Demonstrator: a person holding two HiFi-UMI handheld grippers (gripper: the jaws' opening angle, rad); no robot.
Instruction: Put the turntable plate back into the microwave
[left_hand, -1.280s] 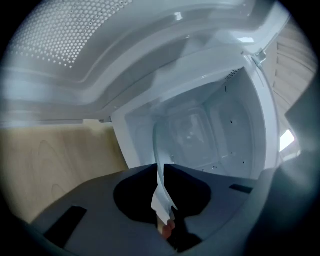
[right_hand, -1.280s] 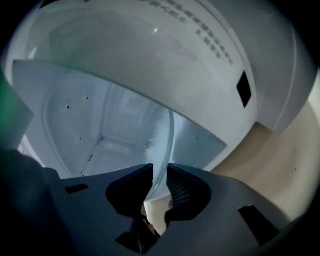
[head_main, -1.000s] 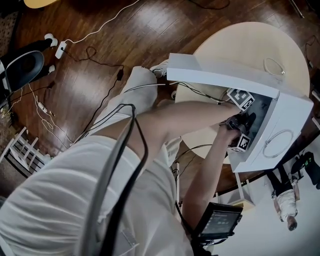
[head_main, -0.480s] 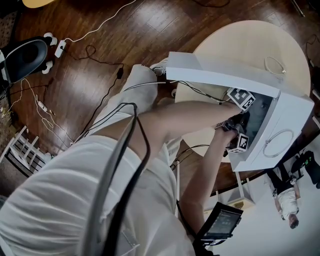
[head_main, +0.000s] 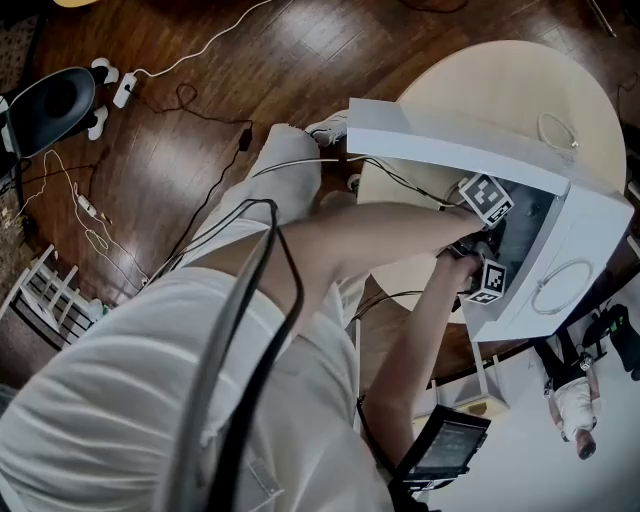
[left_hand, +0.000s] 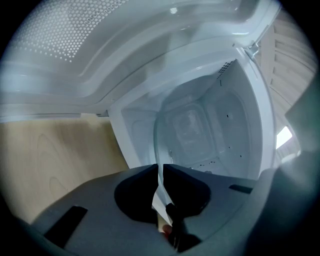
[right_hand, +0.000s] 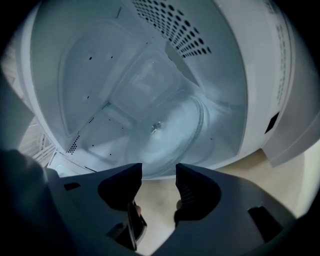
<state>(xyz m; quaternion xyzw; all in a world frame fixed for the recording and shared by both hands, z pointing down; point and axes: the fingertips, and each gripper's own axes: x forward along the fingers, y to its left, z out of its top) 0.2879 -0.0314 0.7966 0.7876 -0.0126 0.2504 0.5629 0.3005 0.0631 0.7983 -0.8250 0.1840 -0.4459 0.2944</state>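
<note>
Your left gripper (left_hand: 161, 168), just closed, pinches the round clear glass turntable plate (right_hand: 165, 140); settle it level inside the white microwave (head_main: 585, 225).

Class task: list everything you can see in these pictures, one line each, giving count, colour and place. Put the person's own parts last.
microwave: one, white, door open, on the table.
plate: one, clear glass, in the microwave's mouth, rim in the left gripper.
table: one, pale wood, round, under the microwave.
chair: one, black, top left.
cables: several, black or white, some on the floor.
screen: one, black, bottom middle.
bystander: one, pale top, bottom right.
arms: two, bare, reaching to the microwave.
left gripper: one, dark grey, jaws have just been closing, now pinching the plate's rim.
right gripper: one, dark grey, jaws apart, empty, facing the cavity.
</note>
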